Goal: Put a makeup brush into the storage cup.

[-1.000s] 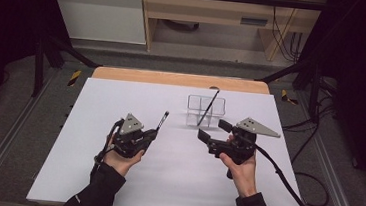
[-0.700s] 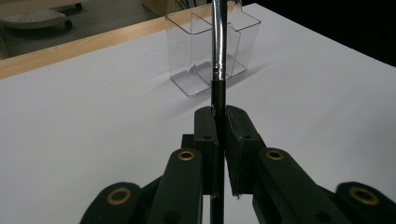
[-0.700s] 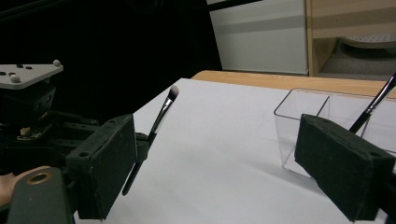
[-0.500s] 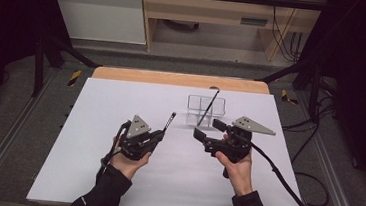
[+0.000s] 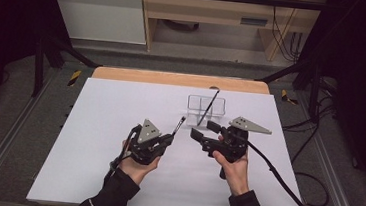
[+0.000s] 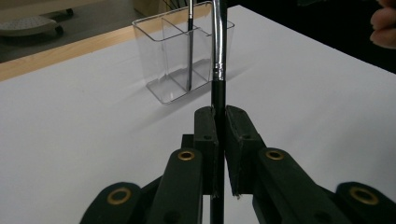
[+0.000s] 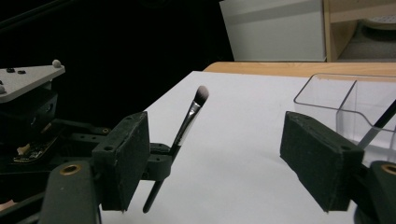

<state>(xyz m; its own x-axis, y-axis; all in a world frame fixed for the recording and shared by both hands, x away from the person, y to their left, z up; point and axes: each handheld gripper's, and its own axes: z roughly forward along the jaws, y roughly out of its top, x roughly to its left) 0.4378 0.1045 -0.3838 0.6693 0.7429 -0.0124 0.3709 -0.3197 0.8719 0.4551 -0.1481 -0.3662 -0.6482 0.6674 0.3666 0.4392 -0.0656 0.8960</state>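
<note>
Since the earlier high view the left gripper (image 5: 170, 138) has shifted right across the white table (image 5: 93, 125), carrying the makeup brush (image 5: 179, 125) closer to the right gripper (image 5: 204, 130) and the clear organizer (image 5: 205, 109). The right gripper's jaws have just been closing, nothing between them; they stand apart.

Hard to make out: in the left gripper view the brush's (image 6: 217, 56) tip is cut off at the top edge and its lower handle vanishes between the jaws. In the right gripper view the organizer (image 7: 327, 100) runs out of frame at the right, and the second brush (image 7: 379, 125) inside it shows only as a dark stem. The left gripper's body (image 7: 28, 116) is partly in shadow there.

The left gripper (image 6: 219, 126) is clamped on the brush's black handle just below the metal ferrule; the bristle end (image 7: 202, 93) points up and away, tilted toward the organizer. The brush sits just beside the right gripper's (image 7: 224, 158) near pad, not inside the gap. The organizer stands just beyond both, on the table.
</note>
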